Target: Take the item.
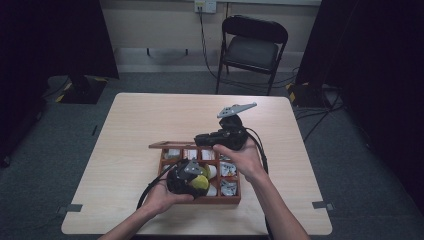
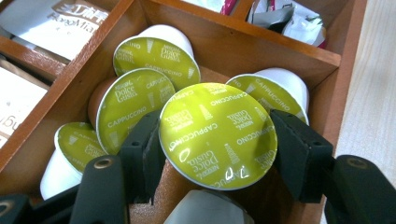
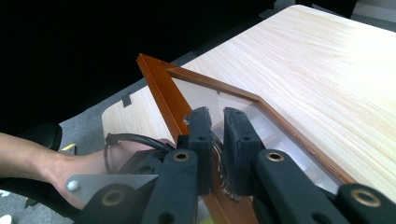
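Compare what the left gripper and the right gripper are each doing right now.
The left gripper is shut on a green-topped coffee capsule over the box's capsule compartment; the right gripper is shut on the wooden frame of the box's lid. The left one is low, over the wooden box; the right one is raised behind it, holding the lid open. Both are hand-held, with black jaws closed on something.

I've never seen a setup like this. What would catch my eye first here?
Probably the bright green coffee capsule marked Cappuccino, held between the left gripper's fingers over a wooden box compartment holding four more. Next, the right gripper, clamped on the edge of the box's glass-paned lid, holding it open above the pale table.
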Demonstrator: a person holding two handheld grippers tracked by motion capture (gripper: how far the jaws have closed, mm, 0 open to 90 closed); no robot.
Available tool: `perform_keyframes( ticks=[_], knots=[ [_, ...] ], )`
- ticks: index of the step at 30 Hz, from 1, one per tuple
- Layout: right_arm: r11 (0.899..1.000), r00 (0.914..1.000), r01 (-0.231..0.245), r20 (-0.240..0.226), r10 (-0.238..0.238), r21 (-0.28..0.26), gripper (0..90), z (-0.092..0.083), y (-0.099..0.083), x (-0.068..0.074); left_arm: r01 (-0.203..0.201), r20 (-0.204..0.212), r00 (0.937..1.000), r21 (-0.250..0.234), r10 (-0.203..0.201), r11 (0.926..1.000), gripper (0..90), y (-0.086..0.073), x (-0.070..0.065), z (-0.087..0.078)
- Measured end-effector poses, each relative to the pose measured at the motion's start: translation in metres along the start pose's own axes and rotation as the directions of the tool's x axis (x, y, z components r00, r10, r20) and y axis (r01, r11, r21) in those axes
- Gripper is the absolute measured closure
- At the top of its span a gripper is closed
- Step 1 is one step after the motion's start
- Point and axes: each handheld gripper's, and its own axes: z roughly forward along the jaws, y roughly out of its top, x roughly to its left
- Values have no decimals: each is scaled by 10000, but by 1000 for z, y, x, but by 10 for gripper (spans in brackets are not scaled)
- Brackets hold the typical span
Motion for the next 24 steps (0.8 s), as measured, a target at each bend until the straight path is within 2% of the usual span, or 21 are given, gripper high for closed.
perform_keyframes(
  ticks=[3, 4, 7, 8, 9, 10, 13, 19, 22, 24],
  knots=[
    [10000, 10000, -1, 1, 1, 0, 821, 0, 0, 0, 53, 69, 10000, -288, -51, 9996, 388, 1, -2, -3],
    [10000, 10000, 4, 3, -4, 0, 821, 0, 0, 0, -64, 44, 10000, -319, 66, 9995, 388, 1, -3, -4],
    [10000, 10000, 14, 5, -14, -3, 821, 0, 0, 0, -12, 40, 10000, -430, 13, 9991, 388, 1, -5, -6],
    [10000, 10000, 14, 5, -14, -3, 821, 0, 0, 0, -124, 30, 9999, -390, 125, 9992, 388, 1, -4, -8],
    [10000, 10000, 13, 5, -13, 1, 821, 0, 0, 0, 6, 110, 9999, -525, 0, 9986, 388, 1, -5, -9],
    [10000, 10000, 14, 7, -14, -1, 821, 0, 0, 0, -4, -14, 10000, -507, 3, 9987, 389, 1, -5, -10],
    [10000, 10000, 10, -1, -10, -6, 821, 0, 0, 0, 110, 46, 9999, -712, -107, 9974, 388, 1, -5, -12],
    [10000, 10000, 15, 3, -15, -2, 821, 0, 0, 0, 31, 227, 9997, -881, -11, 9961, 389, -3, -7, -25],
    [10000, 10000, 10, 10, -10, 1, 821, 0, 0, 0, 86, 192, 9998, -1112, -65, 9938, 388, -6, -8, -32],
    [10000, 10000, 9, 6, -9, -2, 821, 0, 0, 0, 48, 163, 9999, -1079, -30, 9941, 388, -8, -7, -35]
  ],
)
